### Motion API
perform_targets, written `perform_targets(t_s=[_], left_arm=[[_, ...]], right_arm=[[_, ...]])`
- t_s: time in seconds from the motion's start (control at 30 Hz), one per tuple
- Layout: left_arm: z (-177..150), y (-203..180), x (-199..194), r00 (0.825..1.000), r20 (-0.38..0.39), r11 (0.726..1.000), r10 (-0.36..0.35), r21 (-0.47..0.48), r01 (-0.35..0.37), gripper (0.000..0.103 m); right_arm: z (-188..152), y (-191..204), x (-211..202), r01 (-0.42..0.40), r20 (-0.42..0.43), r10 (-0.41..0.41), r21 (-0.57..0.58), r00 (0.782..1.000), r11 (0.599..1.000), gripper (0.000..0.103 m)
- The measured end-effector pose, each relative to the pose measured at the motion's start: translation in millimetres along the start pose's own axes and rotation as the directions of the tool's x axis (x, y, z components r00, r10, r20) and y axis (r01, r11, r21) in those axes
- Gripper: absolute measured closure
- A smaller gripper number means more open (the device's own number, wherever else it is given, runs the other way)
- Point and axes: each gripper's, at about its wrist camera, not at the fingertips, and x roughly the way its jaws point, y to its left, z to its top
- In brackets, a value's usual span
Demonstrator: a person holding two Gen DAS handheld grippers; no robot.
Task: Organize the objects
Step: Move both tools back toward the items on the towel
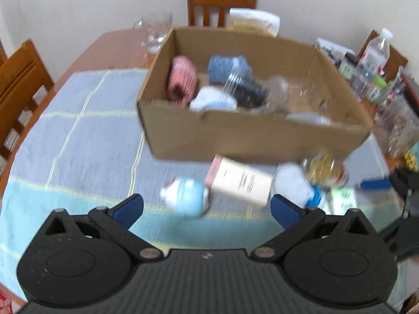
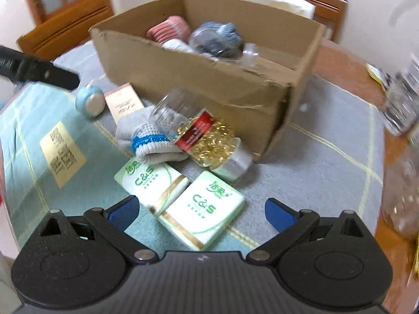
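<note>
An open cardboard box (image 1: 248, 136) (image 2: 209, 78) stands on the cloth, holding pink, blue and white rolled socks and clear jars. In front of it lie a light-blue jar (image 1: 187, 196) (image 2: 89, 102), a cream carton (image 1: 239, 180) (image 2: 123, 103), a grey-white sock (image 1: 293, 183) (image 2: 146, 136), a jar of golden capsules (image 1: 324, 168) (image 2: 209, 141) and two green C&S tissue packs (image 2: 154, 180) (image 2: 201, 209). My left gripper (image 1: 207, 210) is open just short of the blue jar. My right gripper (image 2: 201, 212) is open above the nearer tissue pack, and its tip shows in the left wrist view (image 1: 392, 183).
A blue-grey checked cloth (image 1: 78, 144) (image 2: 327, 162) covers the wooden table. Wooden chairs (image 1: 222, 2) (image 2: 65, 23) stand around it. Glasses (image 1: 157, 31), a water bottle (image 1: 371, 60) and clear containers (image 2: 400, 110) crowd the far and right sides. A tan label (image 2: 62, 154) lies on the cloth.
</note>
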Motion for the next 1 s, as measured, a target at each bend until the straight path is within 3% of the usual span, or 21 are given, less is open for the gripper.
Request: perform_targets(t_s=[0.23,0.43,0.67,0.83,1.0], left_arm=[[-22.7,9.3,6.6,0.998,-0.056,0.999,0.014,-0.034,-0.015,0.001],[-25.9,12.5,10.7,0.997,-0.071,0.999,0.013,-0.042,-0.016,0.001],[-28.6,13.6,22.0,0.996,-0.087,0.999,-0.029,0.02,0.031,0.001],[-31.9,14.5,35.1,0.994,-0.094,0.99,-0.054,0.128,0.066,0.001],[-34.1,21.9,51.9,0.991,-0.115,0.983,-0.063,0.165,0.081,0.001]], right_arm=[[8.3,0.6,21.0,-0.079,-0.059,0.072,-0.132,0.996,0.988,0.0],[5.9,6.9,25.1,-0.144,-0.13,0.123,-0.166,0.984,0.976,0.0],[-6.9,24.3,10.7,-0.264,-0.24,0.22,-0.169,0.946,0.95,0.0],[-16.2,34.0,12.9,-0.15,-0.221,0.098,-0.231,0.97,0.961,0.0],[-20.4,34.7,13.3,-0.122,-0.204,0.071,-0.249,0.976,0.961,0.0]])
